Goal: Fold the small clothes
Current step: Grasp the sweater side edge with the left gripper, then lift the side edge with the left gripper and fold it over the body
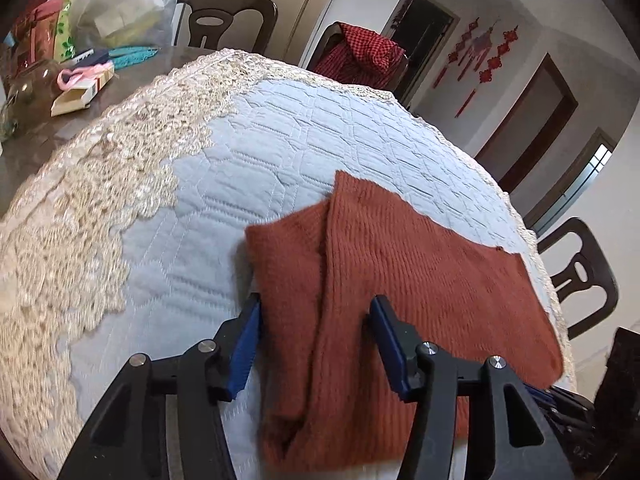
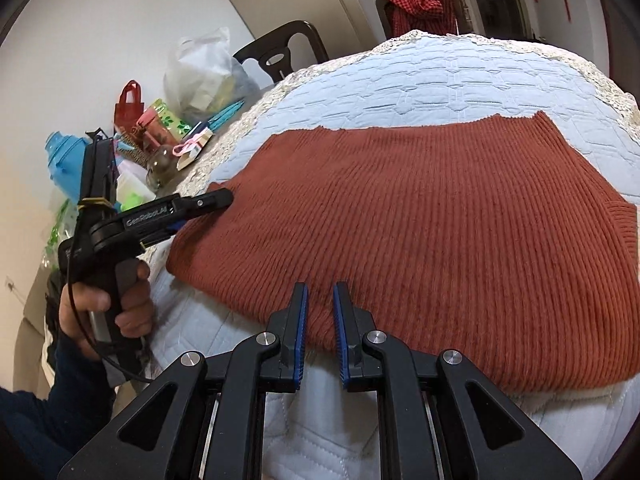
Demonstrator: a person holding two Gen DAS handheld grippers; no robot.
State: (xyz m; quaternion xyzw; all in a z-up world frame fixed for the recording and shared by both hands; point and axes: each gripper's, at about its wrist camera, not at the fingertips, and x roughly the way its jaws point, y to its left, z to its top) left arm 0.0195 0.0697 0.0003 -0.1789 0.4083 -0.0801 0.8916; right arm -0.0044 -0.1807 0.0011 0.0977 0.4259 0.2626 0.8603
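A rust-red ribbed knit sweater (image 1: 404,276) lies on the pale blue quilted table cover (image 1: 288,148), with one side folded over along a crease. My left gripper (image 1: 314,304) is open, its blue-padded jaws straddling the sweater's near left part. In the right wrist view the sweater (image 2: 440,216) is spread flat, and the left gripper (image 2: 224,199) sits at its left corner. My right gripper (image 2: 320,292) hovers at the sweater's near edge, jaws a narrow gap apart with no cloth between them.
Lace trim (image 1: 96,184) borders the cover. Clutter stands at the table's far left: a plastic bag (image 2: 204,76), a blue bottle (image 2: 66,164), boxes (image 1: 80,96). Dark chairs (image 1: 228,20) ring the table, one draped with red checked cloth (image 1: 364,52).
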